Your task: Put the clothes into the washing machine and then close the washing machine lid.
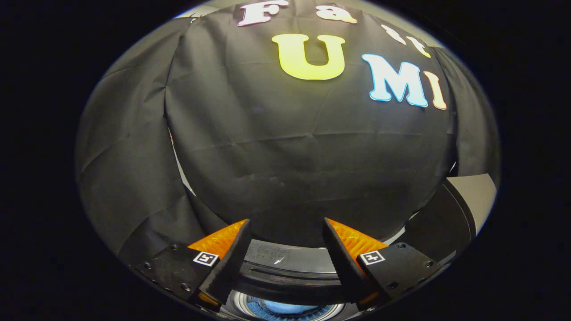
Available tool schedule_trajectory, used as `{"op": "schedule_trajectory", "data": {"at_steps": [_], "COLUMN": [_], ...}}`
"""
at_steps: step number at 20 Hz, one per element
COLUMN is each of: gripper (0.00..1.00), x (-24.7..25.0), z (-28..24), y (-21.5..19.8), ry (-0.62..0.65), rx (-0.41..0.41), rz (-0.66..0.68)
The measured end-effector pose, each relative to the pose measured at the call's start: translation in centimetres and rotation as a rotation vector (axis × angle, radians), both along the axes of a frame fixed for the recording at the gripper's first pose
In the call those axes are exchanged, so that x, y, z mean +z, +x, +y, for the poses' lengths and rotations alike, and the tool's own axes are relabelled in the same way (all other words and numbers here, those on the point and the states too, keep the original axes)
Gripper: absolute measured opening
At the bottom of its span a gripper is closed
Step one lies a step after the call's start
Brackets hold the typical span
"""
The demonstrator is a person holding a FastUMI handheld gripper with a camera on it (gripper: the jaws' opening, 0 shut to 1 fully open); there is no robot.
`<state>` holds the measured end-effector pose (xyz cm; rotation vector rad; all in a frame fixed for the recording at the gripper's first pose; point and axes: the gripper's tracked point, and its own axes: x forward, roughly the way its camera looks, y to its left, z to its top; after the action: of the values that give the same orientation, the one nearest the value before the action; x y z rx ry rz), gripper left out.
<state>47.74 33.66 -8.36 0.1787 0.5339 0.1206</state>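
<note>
Your gripper (285,232) is held high over the top-loading washing machine with its two fingers (232,258) spread wide apart; nothing lies between them and neither pad touches anything. The fingers point forward at the black cloth wall of the booth (308,165), which hangs just beyond the machine.

Below and between the fingers you can see the dark grey rounded top rim of the washing machine (285,274), with a pale label panel set into it. Nearer to you, under the finger bases, sits the round drum opening with its shiny metal ring (243,305). Inside the drum lies a pale blue bundle (285,307), judged to be the clothes; only a small part of it is visible, so you cannot confirm how much fabric is inside or whether any piece hangs over the ring.

To the right, beyond the right finger, a dark panel with a light grey face (468,205) stands tilted upward. It is judged to be the washing machine lid, raised on its hinge to keep the drum accessible for loading.

Since the clothes appear to rest in the drum and the fingers carry nothing, the loading step looks complete and the lid closing remains. Keeping the fingers parted suits that step: you need a free edge to hook or push the raised lid. Swing toward the lid's upper edge and watch that no fabric sits on the rim, where it would block closure.
</note>
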Motion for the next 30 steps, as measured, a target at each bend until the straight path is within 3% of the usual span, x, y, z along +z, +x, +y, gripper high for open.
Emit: {"op": "schedule_trajectory", "data": {"at_steps": [11, 18, 25, 30], "gripper": [1.0, 1.0, 0.99, 0.99], "x": [-0.2, -2.3, -6.8, -5.3], "z": [0.0, 0.3, 0.6, 2.7], "y": [-2.1, -3.5, -10.5, -14.1], "ry": [-0.011, 0.008, 0.043, 0.003], "rx": [-0.036, -0.069, -0.147, -0.056], "rz": [-0.063, -0.025, 0.081, 0.012]}}
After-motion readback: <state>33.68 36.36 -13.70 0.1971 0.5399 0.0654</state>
